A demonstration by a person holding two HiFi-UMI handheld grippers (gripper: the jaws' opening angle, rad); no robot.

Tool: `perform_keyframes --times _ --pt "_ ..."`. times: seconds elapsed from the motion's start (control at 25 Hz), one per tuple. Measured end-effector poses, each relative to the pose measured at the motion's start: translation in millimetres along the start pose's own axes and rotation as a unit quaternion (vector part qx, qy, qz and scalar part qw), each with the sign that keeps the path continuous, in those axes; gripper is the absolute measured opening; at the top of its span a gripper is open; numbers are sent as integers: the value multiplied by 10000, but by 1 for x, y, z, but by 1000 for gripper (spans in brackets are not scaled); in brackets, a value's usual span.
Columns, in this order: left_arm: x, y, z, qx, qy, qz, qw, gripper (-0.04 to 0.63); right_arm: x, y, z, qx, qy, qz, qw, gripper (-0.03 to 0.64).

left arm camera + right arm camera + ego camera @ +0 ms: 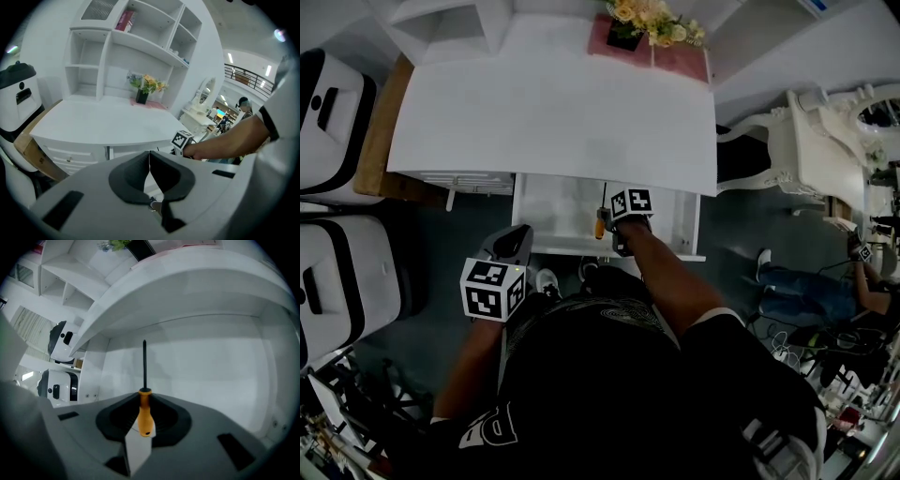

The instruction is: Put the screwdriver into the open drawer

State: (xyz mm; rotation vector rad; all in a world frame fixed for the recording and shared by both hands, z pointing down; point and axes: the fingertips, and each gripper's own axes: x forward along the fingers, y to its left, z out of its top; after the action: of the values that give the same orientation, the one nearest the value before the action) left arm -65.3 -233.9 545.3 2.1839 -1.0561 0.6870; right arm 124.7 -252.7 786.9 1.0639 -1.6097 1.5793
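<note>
A screwdriver [144,399] with an orange handle and a thin dark shaft sits between the pads of my right gripper [144,416], which is shut on its handle. The shaft points into the open white drawer [211,376] under the desk top. In the head view the right gripper [623,225] hangs over the drawer [558,202] near its front edge, with the screwdriver [601,217] at its left side. My left gripper [514,246] is held out in front of the drawer, to the left; its jaws [149,166] meet at the tips with nothing between them.
A white desk top [553,112] overhangs the drawer, with a flower pot [628,33] at its back. White-and-black machines [328,122] stand at the left beside a wooden board [375,131]. A white ornate chair [806,141] stands at the right.
</note>
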Motion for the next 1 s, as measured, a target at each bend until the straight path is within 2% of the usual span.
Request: perform_keyframes --times 0.64,1.0 --pt "-1 12 2 -100 69 168 9998 15 19 -10 4 8 152 -66 9999 80" --pt "-1 11 3 -133 61 222 9996 15 24 -15 4 280 89 -4 9996 80"
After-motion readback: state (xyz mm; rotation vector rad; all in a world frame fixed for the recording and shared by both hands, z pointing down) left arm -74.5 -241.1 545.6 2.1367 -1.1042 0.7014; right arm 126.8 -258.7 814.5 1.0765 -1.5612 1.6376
